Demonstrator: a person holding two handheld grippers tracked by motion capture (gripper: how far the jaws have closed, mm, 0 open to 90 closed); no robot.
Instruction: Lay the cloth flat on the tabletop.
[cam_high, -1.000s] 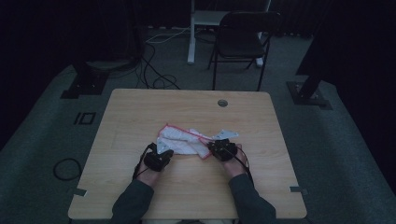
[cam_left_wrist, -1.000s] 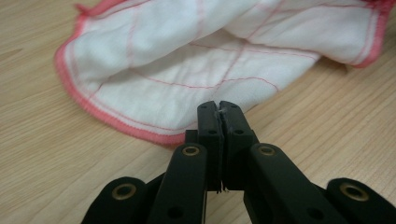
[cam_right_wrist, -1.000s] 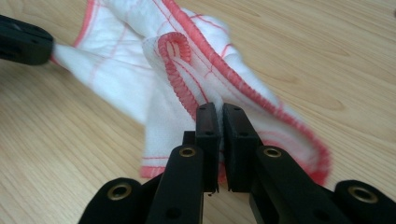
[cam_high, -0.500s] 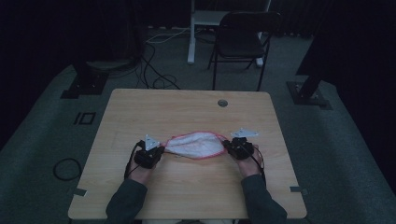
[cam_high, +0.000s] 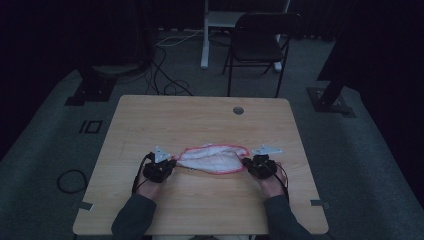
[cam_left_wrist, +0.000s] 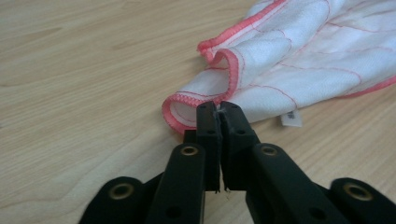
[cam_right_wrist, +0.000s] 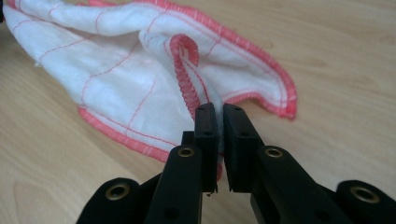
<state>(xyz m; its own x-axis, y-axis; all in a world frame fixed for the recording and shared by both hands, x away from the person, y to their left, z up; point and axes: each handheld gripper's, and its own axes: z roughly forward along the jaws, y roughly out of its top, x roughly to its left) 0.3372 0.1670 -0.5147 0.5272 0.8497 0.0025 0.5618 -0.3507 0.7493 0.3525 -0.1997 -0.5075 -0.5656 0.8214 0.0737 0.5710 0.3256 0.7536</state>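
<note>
Cloth, white woven, quilted with thin red stitch lines, hemmed all round in red-pink overlock (cam_high: 214, 159) (cam_left_wrist: 299, 60) (cam_right_wrist: 116, 70). Lying on the bench, nearer the front edge than the back, roughly midway between left and right edges. Drawn out lengthwise between two grippers; rumpled, hem rolled over on itself at both ends. Small white label at the lower hem, seen in the left gripper view (cam_left_wrist: 292, 119).

Left gripper, black, two-jawed (cam_high: 167, 165) (cam_left_wrist: 219, 114): jaws pressed together on the left end of the cloth, a sliver of white fabric pinched between the tips. Grey three-cornered plate on top (cam_high: 161, 154). Held in the person's left hand (cam_high: 150, 182).

Right gripper, black, two-jawed (cam_high: 248, 164) (cam_right_wrist: 219, 116): jaws clamped on the right end of the cloth, at the red hem where it folds. Grey three-cornered plate on top (cam_high: 266, 149). Held in the person's right hand (cam_high: 272, 184).

Forearms in dark sleeves (cam_high: 132, 220), entering over the front edge of the bench.

Bench, light wood-grain top, rectangular (cam_high: 200, 120) (cam_left_wrist: 70, 70) (cam_right_wrist: 336, 56). Round grey grommet near the back edge, right of centre (cam_high: 238, 110).

Beyond the back edge: dark folding chair (cam_high: 262, 42), loose cables on grey carpet (cam_high: 167, 80). Coiled cable on the floor off the left edge (cam_high: 70, 180).
</note>
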